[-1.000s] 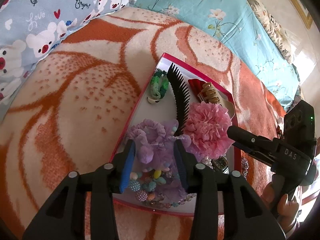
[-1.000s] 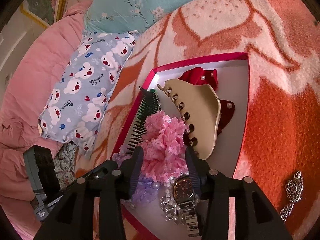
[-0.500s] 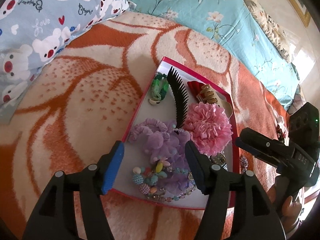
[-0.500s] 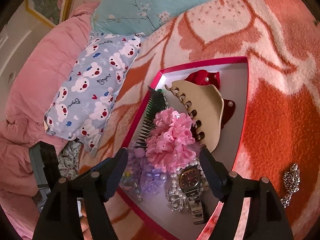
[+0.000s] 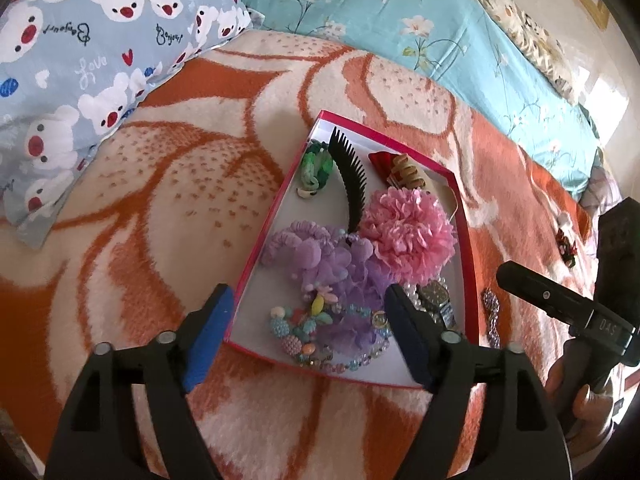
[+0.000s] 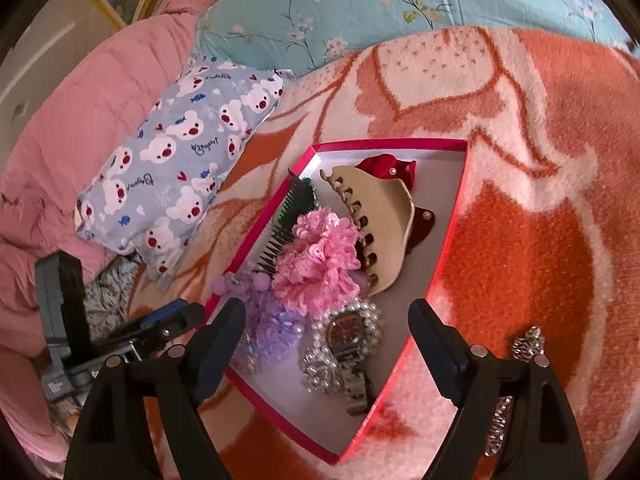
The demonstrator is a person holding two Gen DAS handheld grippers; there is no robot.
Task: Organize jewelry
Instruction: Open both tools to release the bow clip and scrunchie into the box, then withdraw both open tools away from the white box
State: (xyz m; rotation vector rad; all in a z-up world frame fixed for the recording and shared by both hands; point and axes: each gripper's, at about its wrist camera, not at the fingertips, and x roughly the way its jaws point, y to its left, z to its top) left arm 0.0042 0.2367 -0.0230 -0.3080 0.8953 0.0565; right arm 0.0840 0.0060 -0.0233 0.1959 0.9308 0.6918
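Left wrist view, left gripper (image 5: 306, 330): I read its jaws spread and opening; nothing is gripped.
Left wrist view, red box (image 5: 276, 216): it lies ahead of my fingers, long axis running away from them; bead bracelet (image 5: 320, 334) and purple scrunchie (image 5: 340, 268) sit between the fingertips, below them.
Right wrist view, right gripper (image 6: 326, 346): jaws apart and opening, empty.
Right wrist view, wristwatch (image 6: 346, 330): inside the box, between my fingertips.
Right wrist view, silver chain (image 6: 528, 342): outside the box on the blanket (image 6: 540, 216), beyond my right finger; I judge this hand nearer.
Room: open blanket surrounds the box.
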